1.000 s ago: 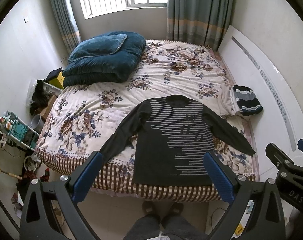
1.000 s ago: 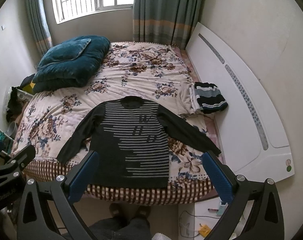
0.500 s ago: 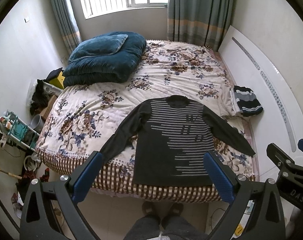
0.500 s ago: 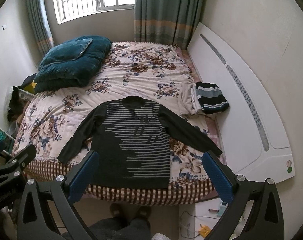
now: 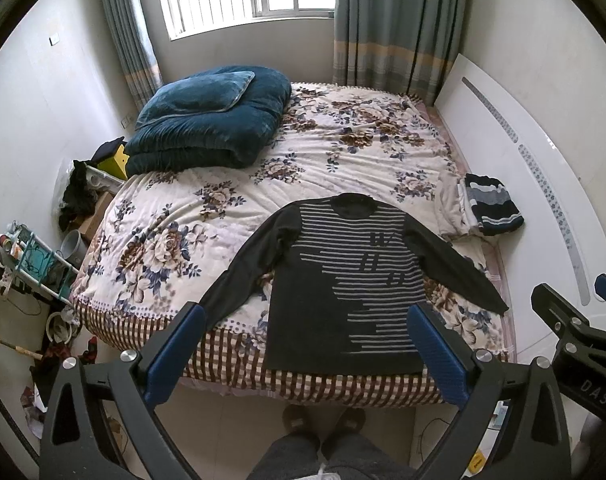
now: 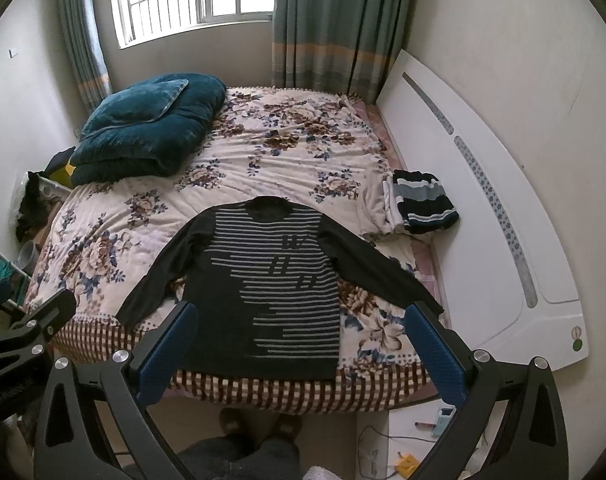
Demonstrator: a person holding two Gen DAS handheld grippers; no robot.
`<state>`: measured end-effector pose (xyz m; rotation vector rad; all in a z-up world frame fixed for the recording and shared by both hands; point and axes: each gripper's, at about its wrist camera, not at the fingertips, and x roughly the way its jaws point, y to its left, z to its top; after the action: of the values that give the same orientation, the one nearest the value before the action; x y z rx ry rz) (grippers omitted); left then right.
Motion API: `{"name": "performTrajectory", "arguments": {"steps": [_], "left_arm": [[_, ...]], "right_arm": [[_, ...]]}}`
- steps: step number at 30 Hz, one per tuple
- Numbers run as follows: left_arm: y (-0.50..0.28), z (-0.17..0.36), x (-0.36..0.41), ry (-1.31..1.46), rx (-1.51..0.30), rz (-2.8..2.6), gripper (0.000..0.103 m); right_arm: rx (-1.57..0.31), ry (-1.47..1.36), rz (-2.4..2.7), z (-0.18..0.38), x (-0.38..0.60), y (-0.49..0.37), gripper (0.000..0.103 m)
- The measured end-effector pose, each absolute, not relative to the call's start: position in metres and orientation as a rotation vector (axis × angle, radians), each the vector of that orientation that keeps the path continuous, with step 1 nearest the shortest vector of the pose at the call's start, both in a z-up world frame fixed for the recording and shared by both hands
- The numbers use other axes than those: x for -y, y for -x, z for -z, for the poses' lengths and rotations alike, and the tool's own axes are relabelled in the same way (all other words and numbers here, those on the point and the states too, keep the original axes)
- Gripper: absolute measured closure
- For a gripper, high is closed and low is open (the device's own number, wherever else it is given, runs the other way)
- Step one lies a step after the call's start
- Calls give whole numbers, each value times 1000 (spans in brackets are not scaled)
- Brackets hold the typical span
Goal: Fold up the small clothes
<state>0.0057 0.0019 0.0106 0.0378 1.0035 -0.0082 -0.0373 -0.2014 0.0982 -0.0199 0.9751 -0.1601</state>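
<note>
Sweater [image 5: 343, 280], dark with pale stripes, lay flat and face up on floral bedspread [image 5: 223, 208], sleeves spread, hem at near edge. Folded teal quilt [image 5: 207, 120] sat at far left corner. Folded striped garment [image 5: 491, 204] rested beside white headboard [image 5: 515, 184]. Left gripper [image 5: 307, 348] held above bed's foot, blue pads wide apart, empty. Right gripper [image 6: 299, 348] likewise spread wide, grasping nothing.

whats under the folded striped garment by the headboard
The folded striped garment rests on a bunched cream cloth at the edge of the floral bedspread, beside the white headboard. Whatever lies beneath that cloth is covered.
</note>
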Motion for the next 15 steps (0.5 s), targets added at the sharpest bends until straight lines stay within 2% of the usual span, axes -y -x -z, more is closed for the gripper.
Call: {"name": "performTrajectory", "arguments": {"steps": [15], "left_arm": [[-13, -18, 5, -34, -1003, 15, 0]], "right_arm": [[-957, 19, 152, -106, 201, 44, 0]]}}
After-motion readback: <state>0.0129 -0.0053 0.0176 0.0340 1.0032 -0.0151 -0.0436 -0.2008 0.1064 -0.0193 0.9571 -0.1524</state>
